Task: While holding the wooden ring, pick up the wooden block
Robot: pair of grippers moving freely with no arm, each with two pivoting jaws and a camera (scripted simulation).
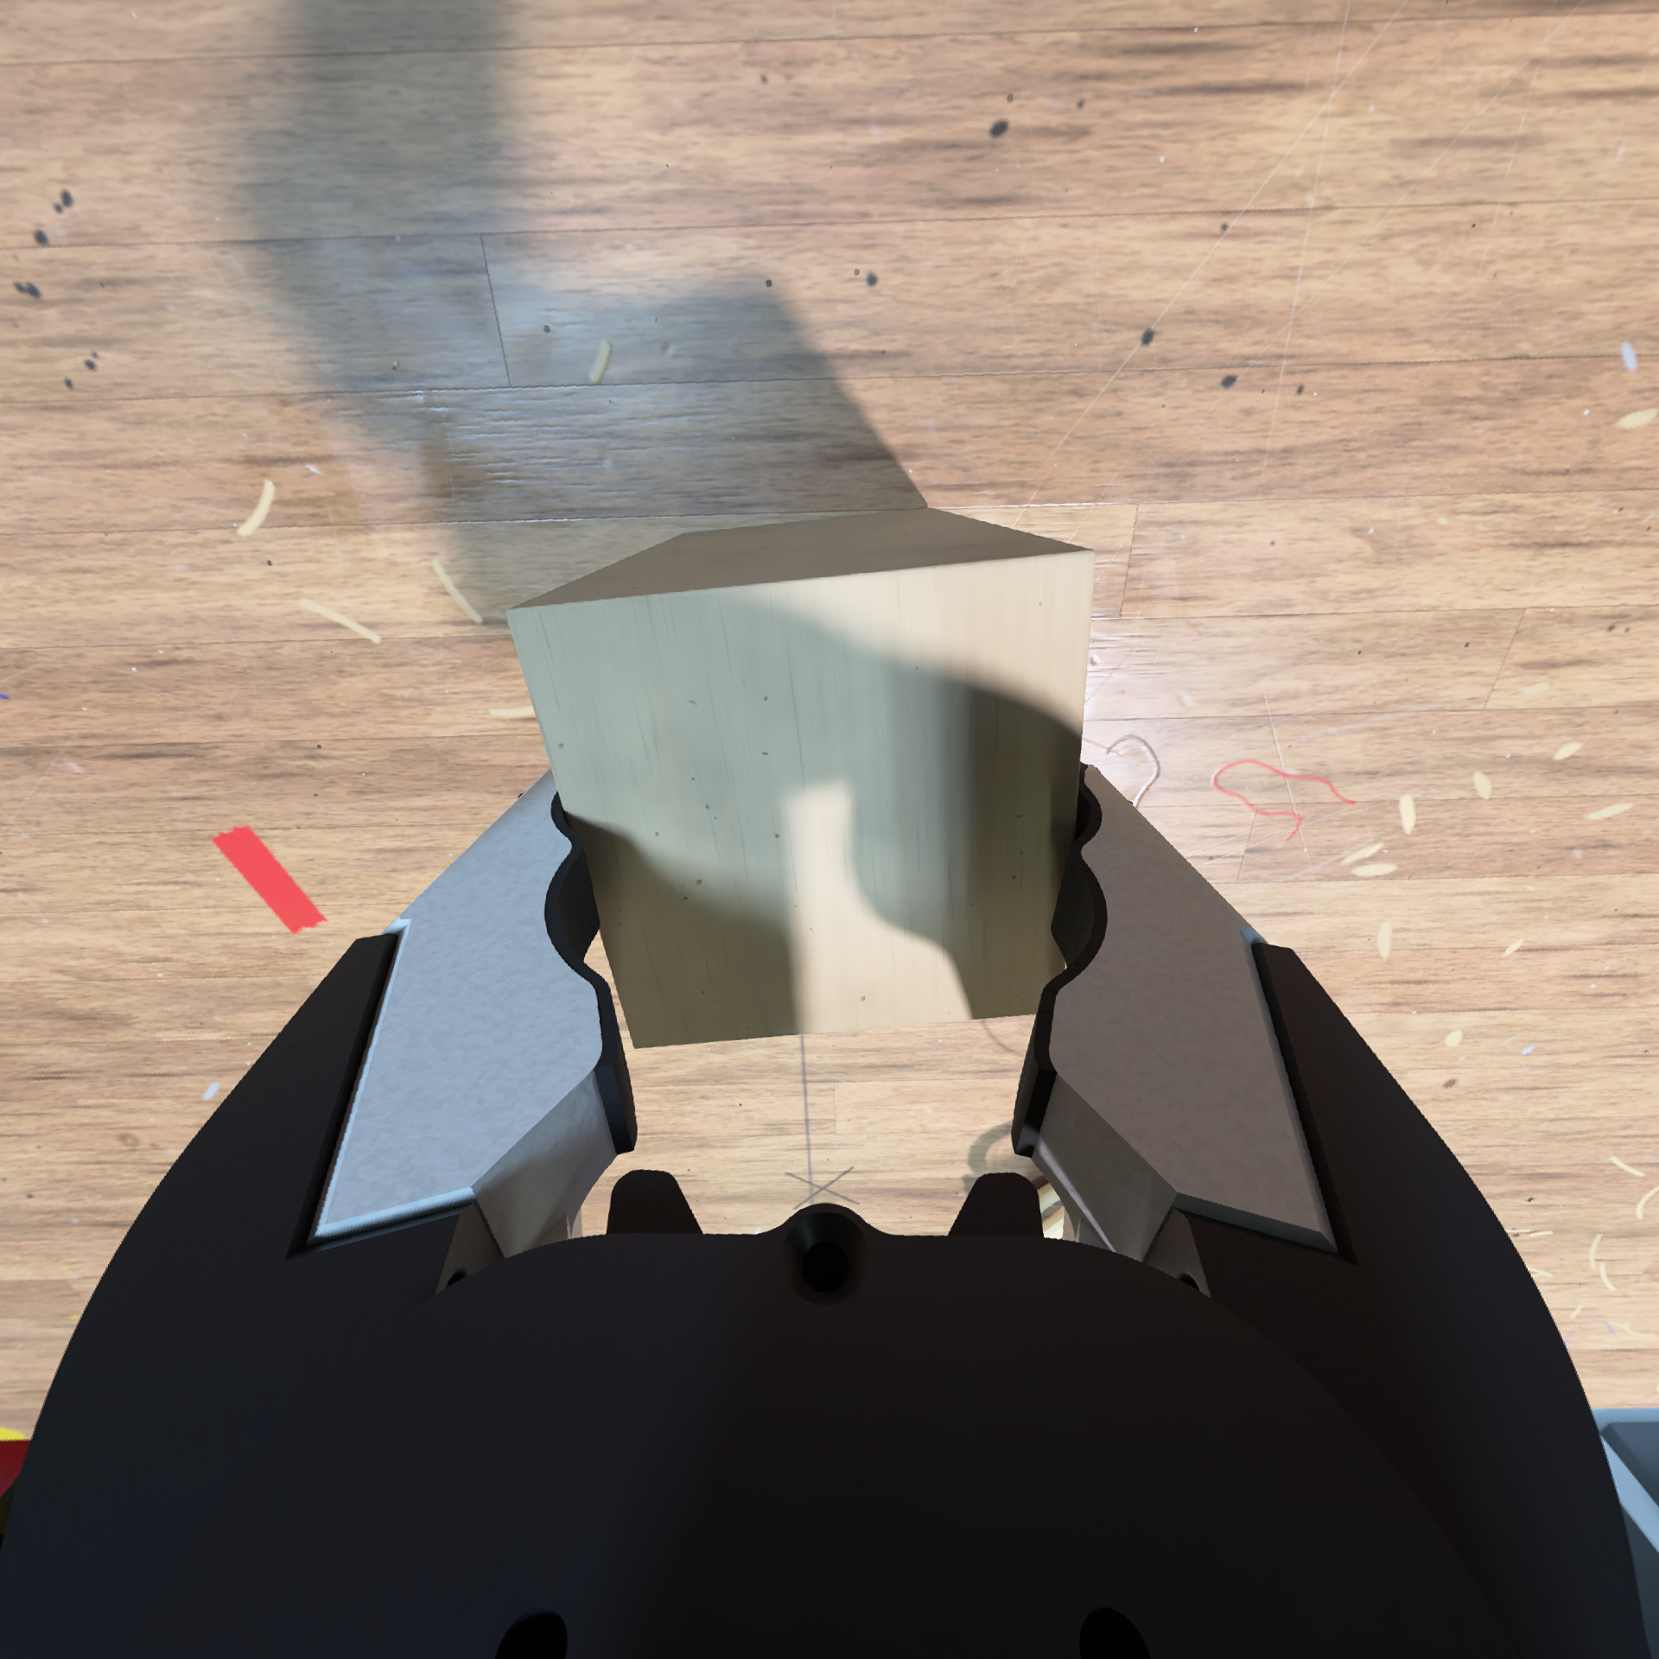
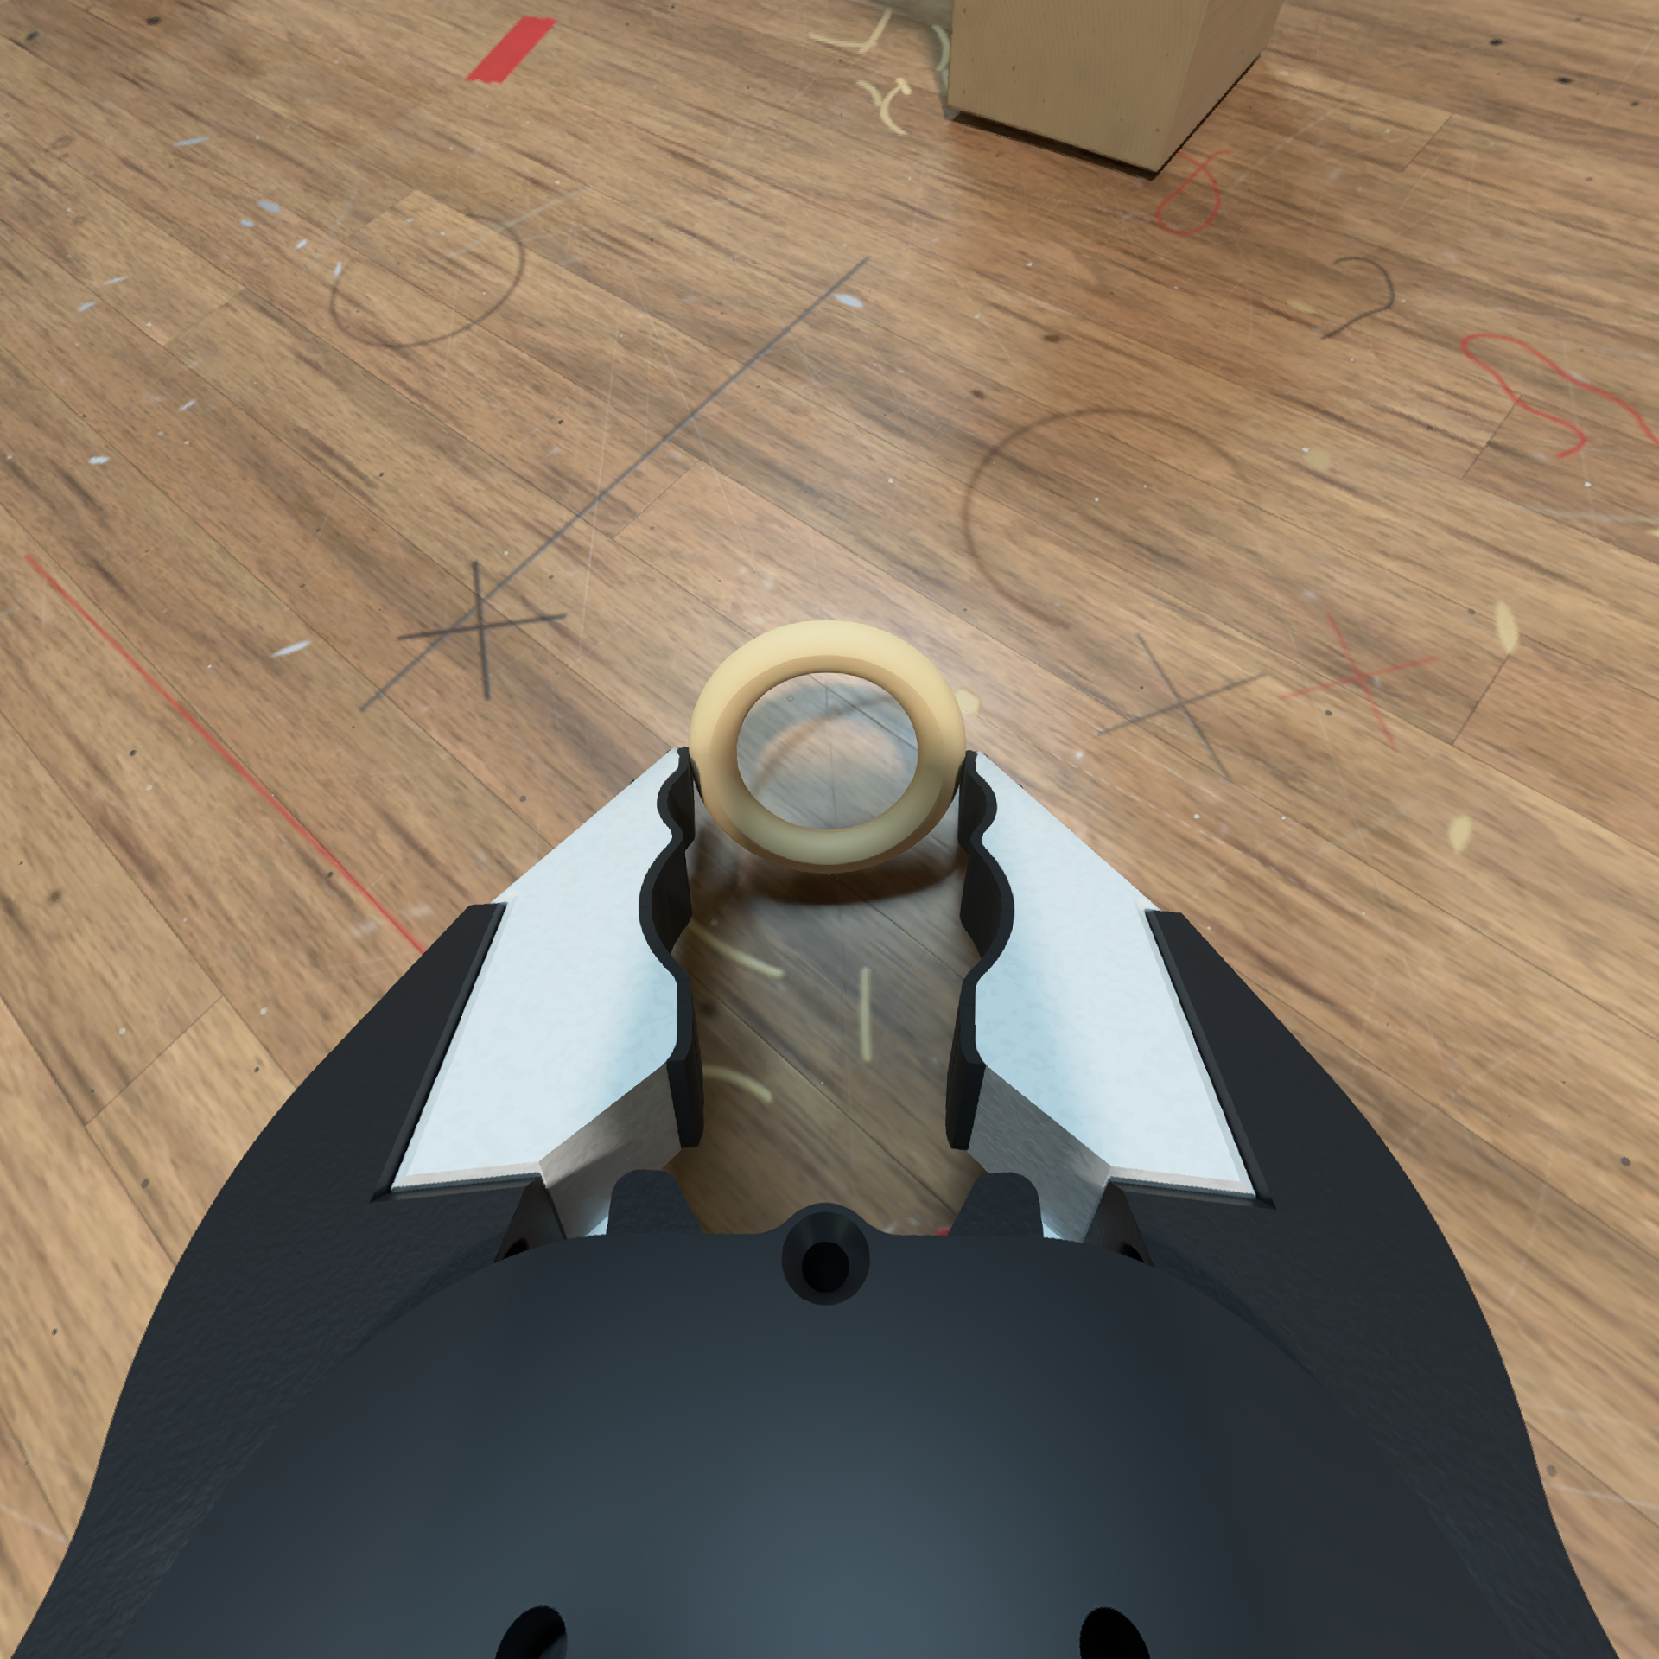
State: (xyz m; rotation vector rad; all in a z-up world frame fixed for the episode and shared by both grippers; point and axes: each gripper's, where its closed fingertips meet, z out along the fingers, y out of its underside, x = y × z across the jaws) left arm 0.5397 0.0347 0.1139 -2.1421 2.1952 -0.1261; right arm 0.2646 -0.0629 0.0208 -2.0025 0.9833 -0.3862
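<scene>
Black-bodied left gripper (image 1: 821, 808) grips the wooden block (image 1: 808, 772); right gripper (image 2: 826, 763) grips the wooden ring (image 2: 718, 718).

Both dark pads of the left gripper press against the pale block's two side faces, and the block sits tilted between them above the wooden floor (image 1: 1347, 269), with shadows falling across its near face. Left of the block, a red tape strip (image 1: 267, 878) lies on the floor. In the right wrist view, the ring is pinched at the fingertips, its hole facing the camera, clear of the planks; the block shows far beyond the ring, at the top edge.
</scene>
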